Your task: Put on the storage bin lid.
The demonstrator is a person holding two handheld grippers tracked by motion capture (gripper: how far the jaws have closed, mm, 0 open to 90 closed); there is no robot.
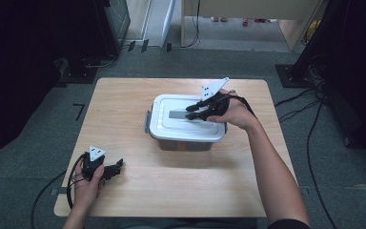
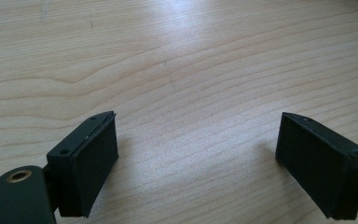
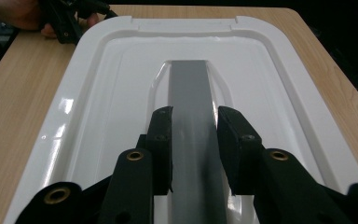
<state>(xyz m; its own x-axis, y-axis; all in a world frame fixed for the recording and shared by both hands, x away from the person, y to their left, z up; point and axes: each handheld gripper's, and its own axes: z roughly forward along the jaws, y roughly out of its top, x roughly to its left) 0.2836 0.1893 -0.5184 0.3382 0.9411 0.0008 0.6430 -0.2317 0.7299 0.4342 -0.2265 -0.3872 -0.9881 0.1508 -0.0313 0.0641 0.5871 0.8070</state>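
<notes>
- Right gripper view looks along the right tongs, whose jaws straddle the grey handle recessed in the white lid of the storage box – a thin gap shows on each side, so I read them as set around the handle and not yet clamped on it
- The step in hand looks like taking hold of that handle, presumably to lift the lid; to do it well the jaws should stay centred over the strip, sink evenly into the recess on both sides, then close squarely so neither pad rides up on the raised lip
- A grip near the middle of the handle would likely keep the lid level when it comes up; a grip at one end could tip it
- In the high view the box sits near the middle of the surface, slightly toward the far side, well apart from the left tongs
- The box's long axis runs left to right across the surface, and the handle lies along that same axis – the right tongs point along it from the right end toward the left
- The left tongs rest at the near left corner with jaws spread wide over bare wood, holding nothing
</notes>
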